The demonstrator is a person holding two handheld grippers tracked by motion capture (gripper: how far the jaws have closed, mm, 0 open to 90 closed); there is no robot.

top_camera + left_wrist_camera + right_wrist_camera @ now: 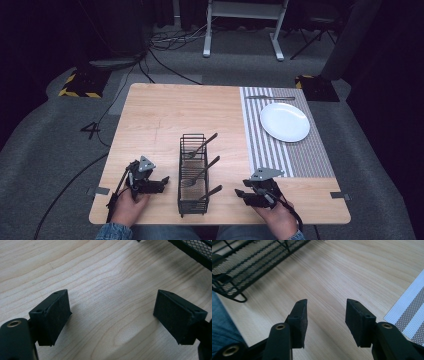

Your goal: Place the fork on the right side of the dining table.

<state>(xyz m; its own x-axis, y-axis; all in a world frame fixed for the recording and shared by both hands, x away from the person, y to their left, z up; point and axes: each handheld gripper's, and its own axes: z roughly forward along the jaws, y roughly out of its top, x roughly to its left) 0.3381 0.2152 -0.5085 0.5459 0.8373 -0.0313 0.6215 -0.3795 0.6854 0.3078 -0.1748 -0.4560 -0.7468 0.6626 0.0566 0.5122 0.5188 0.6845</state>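
Black mesh caddy (193, 172) sat mid near edge, both grippers (159, 183) (243, 195) flanking it with jaws apart and empty; you should've approached a fork (200, 175) handle squarely.

Rack: a black wire-mesh cutlery basket (192, 175), long and narrow, standing upright at the near middle of the wooden surface (160, 120), its long side running away from the person.
Contents: three metal forks, far (202, 145), middle (200, 171) and near (209, 193), one behind another.
Pose: each fork leans, head down inside the basket, handle rising over the right rim.
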